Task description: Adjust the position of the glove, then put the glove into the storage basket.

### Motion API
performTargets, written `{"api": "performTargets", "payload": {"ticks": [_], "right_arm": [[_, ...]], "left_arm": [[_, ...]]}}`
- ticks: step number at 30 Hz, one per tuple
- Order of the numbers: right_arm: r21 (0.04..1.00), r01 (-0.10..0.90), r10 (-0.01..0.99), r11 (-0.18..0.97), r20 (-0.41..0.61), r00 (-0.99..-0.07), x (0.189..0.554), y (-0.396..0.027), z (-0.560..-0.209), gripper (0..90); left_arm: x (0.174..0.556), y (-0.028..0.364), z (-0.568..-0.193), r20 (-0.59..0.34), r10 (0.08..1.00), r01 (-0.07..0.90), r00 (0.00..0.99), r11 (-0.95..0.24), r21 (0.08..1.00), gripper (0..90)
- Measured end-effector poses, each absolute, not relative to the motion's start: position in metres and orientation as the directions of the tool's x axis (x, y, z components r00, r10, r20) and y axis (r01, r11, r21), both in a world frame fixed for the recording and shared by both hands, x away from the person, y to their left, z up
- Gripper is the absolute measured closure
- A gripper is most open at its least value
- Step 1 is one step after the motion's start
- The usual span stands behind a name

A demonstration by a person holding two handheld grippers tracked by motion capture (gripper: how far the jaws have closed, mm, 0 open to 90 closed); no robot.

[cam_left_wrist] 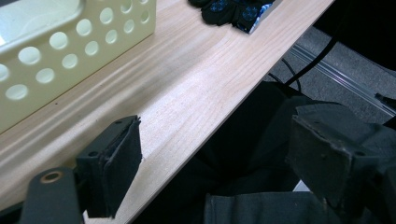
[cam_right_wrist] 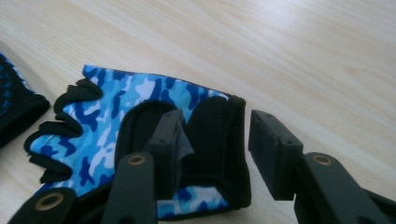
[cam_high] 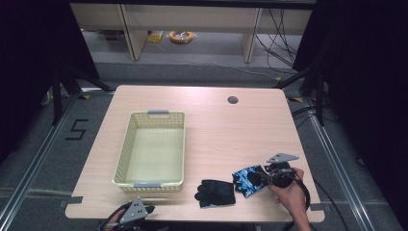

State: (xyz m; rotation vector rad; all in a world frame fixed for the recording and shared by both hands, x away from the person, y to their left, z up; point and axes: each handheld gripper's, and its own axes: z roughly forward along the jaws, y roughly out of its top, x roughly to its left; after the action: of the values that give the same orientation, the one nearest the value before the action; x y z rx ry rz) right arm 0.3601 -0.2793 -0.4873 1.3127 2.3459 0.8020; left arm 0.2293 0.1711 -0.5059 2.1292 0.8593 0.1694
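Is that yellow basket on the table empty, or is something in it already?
Empty. The high view shows the basket with its whole floor bare; both gloves, the blue camouflage glove and the black glove, lie outside on the table.

In the high view the left gripper (cam_high: 136, 212) sits at the bottom edge, its fingers cut off, and the right gripper (cam_high: 266, 177) covers the near edge of the blue camouflage glove (cam_high: 246, 180). In the right gripper view one finger (cam_right_wrist: 169, 140) hides part of that glove's black wrist strap, and the black glove (cam_right_wrist: 16, 105) is cropped at the left edge. In the left gripper view the basket (cam_left_wrist: 70, 42) and the gloves are cut by the top edge.
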Motion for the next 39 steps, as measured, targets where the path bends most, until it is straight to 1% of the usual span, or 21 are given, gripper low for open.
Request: {"api": "performTargets", "payload": {"ticks": [2, 3, 6, 8, 9, 10, 11, 12, 14, 15, 18, 20, 21, 22, 25, 31, 33, 34, 35, 38, 39], "right_arm": [[0.613, 0.670, 0.852, 0.419, -0.010, -0.524, 0.362, -0.279, -0.490, 57.6], [0.606, 0.676, 0.843, 0.420, 0.014, -0.537, 0.366, -0.279, -0.495, 63.6], [0.649, 0.670, 0.856, 0.360, 0.056, -0.514, 0.366, -0.279, -0.500, 68.9], [0.583, 0.740, 0.867, 0.334, 0.119, -0.485, 0.361, -0.279, -0.495, 74.6], [0.596, 0.722, 0.860, 0.351, 0.100, -0.500, 0.362, -0.283, -0.496, 80.9], [0.596, 0.722, 0.860, 0.351, 0.100, -0.500, 0.362, -0.283, -0.496, 80.9], [0.600, 0.741, 0.871, 0.302, 0.143, -0.470, 0.360, -0.281, -0.495, 84.7], [0.636, 0.699, 0.855, 0.327, 0.116, -0.506, 0.363, -0.284, -0.498, 85.4], [0.636, 0.692, 0.853, 0.342, 0.100, -0.513, 0.362, -0.285, -0.497, 85.7], [0.660, 0.696, 0.860, 0.284, 0.145, -0.489, 0.360, -0.284, -0.499, 85.8], [0.636, 0.720, 0.856, 0.277, 0.178, -0.486, 0.358, -0.288, -0.495, 85.9], [0.666, 0.687, 0.849, 0.291, 0.152, -0.506, 0.360, -0.289, -0.497, 85.9], [0.643, 0.725, 0.857, 0.247, 0.204, -0.473, 0.356, -0.288, -0.494, 85.9], [0.668, 0.697, 0.849, 0.259, 0.187, -0.494, 0.357, -0.289, -0.495, 85.9], [0.652, 0.719, 0.858, 0.240, 0.203, -0.471, 0.354, -0.288, -0.494, 85.8], [0.673, 0.704, 0.854, 0.225, 0.212, -0.476, 0.353, -0.288, -0.492, 85.6], [0.699, 0.681, 0.851, 0.217, 0.206, -0.482, 0.352, -0.287, -0.490, 85.6], [0.688, 0.703, 0.859, 0.179, 0.238, -0.452, 0.349, -0.284, -0.488, 85.7], [0.704, 0.677, 0.849, 0.215, 0.207, -0.486, 0.350, -0.287, -0.487, 85.7], [0.719, 0.664, 0.850, 0.206, 0.205, -0.486, 0.349, -0.287, -0.483, 85.7], [0.727, 0.667, 0.852, 0.160, 0.240, -0.466, 0.344, -0.286, -0.475, 85.8]], "left_arm": [[0.229, 0.170, -0.506, -0.171, 0.631, 0.523, 0.757, -0.426, 0.738, 17.6], [0.229, 0.170, -0.506, -0.155, 0.622, 0.502, 0.767, -0.432, 0.749, 17.6], [0.230, 0.172, -0.505, -0.142, 0.616, 0.496, 0.775, -0.452, 0.741, 17.6], [0.229, 0.171, -0.506, -0.163, 0.630, 0.520, 0.759, -0.437, 0.734, 17.6], [0.229, 0.170, -0.506, -0.176, 0.629, 0.522, 0.757, -0.420, 0.742, 17.6], [0.229, 0.170, -0.506, -0.176, 0.629, 0.522, 0.757, -0.420, 0.742, 17.6], [0.229, 0.169, -0.506, -0.182, 0.628, 0.524, 0.756, -0.415, 0.743, 17.6], [0.229, 0.170, -0.506, -0.170, 0.636, 0.523, 0.753, -0.422, 0.740, 17.6], [0.230, 0.170, -0.506, -0.164, 0.633, 0.520, 0.756, -0.430, 0.738, 17.6], [0.230, 0.170, -0.506, -0.168, 0.625, 0.511, 0.762, -0.422, 0.748, 17.6], [0.230, 0.169, -0.506, -0.179, 0.634, 0.516, 0.752, -0.400, 0.757, 17.6], [0.232, 0.171, -0.504, -0.156, 0.625, 0.509, 0.765, -0.438, 0.741, 17.7], [0.232, 0.168, -0.505, -0.170, 0.633, 0.523, 0.755, -0.426, 0.738, 17.7], [0.232, 0.168, -0.505, -0.170, 0.633, 0.523, 0.755, -0.426, 0.738, 17.7], [0.231, 0.164, -0.507, -0.199, 0.630, 0.535, 0.750, -0.403, 0.742, 17.7], [0.232, 0.169, -0.505, -0.174, 0.628, 0.518, 0.759, -0.421, 0.745, 17.6], [0.230, 0.167, -0.505, -0.207, 0.636, 0.541, 0.743, -0.389, 0.746, 17.6], [0.231, 0.168, -0.505, -0.192, 0.628, 0.524, 0.755, -0.400, 0.752, 17.5], [0.231, 0.168, -0.505, -0.192, 0.628, 0.524, 0.755, -0.400, 0.752, 17.5], [0.230, 0.169, -0.507, -0.179, 0.636, 0.530, 0.750, -0.417, 0.738, 17.5], [0.231, 0.171, -0.506, -0.172, 0.635, 0.520, 0.753, -0.414, 0.747, 17.5]]}}
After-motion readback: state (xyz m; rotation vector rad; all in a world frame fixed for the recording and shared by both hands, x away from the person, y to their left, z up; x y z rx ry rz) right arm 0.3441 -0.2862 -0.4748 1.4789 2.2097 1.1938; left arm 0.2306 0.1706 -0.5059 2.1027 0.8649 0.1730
